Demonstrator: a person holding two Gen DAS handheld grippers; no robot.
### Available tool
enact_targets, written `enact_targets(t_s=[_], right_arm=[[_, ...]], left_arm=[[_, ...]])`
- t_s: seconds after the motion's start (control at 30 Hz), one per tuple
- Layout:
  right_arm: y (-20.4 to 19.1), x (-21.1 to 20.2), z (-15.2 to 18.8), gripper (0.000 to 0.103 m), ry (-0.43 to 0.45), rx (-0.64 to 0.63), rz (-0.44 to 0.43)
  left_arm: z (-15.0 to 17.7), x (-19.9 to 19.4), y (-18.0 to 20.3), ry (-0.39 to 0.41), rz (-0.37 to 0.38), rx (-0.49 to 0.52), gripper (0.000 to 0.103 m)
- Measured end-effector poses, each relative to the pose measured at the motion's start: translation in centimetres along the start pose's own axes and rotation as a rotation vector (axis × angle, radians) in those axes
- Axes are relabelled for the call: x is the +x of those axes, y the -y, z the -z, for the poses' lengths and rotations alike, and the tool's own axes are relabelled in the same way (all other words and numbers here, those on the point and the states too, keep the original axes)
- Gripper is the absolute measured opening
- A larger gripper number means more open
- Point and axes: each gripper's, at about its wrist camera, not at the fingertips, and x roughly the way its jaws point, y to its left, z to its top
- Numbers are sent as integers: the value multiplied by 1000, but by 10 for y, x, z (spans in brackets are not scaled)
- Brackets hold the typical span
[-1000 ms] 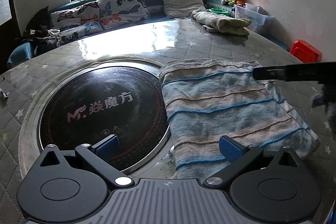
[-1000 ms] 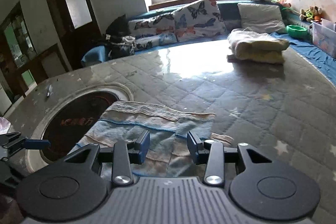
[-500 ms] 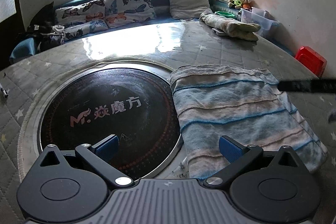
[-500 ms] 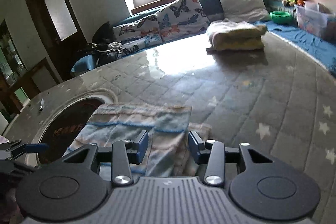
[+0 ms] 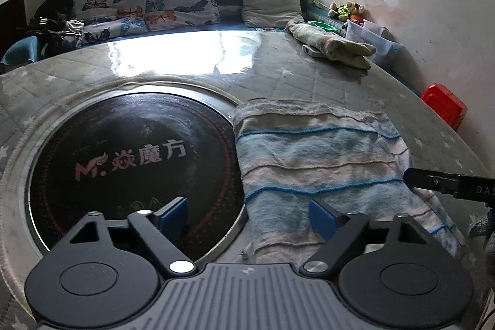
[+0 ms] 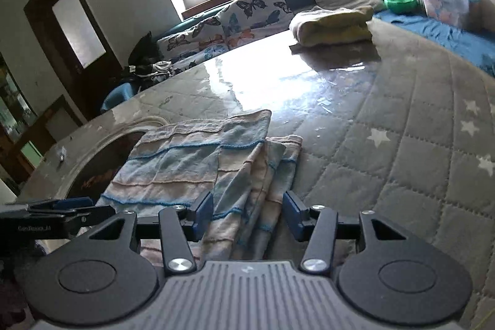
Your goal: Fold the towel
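The left tongs (image 5: 247, 214) gape empty at the towel's (image 5: 315, 156) 9 o'clock edge on the desk (image 5: 309, 76); soft and limp, it suits corner grips; the right tongs (image 6: 248, 215) straddle its bunched 3 o'clock edge, unclosed.

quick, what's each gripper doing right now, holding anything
Left gripper: open wide, holding nothing, over the near left edge of the striped towel.
Right gripper: open, empty, fingers either side of the towel's right folds.

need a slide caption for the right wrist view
Open right gripper poised over the striped towel's bunched edge.
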Motion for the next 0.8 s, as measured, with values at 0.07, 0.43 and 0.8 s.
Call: enact_targets(t_s=[0.07, 0.43, 0.8], right_arm=[[-2, 0, 1, 48, -2, 4, -5], [-8, -7, 9, 21, -2, -1, -38], [-9, -42, 37, 28, -31, -23, -77]], left_arm=[[1, 0, 1, -3, 15, 2, 73], [6, -9, 6, -16, 107, 5, 24], [40, -51, 2, -65, 179, -17, 24]])
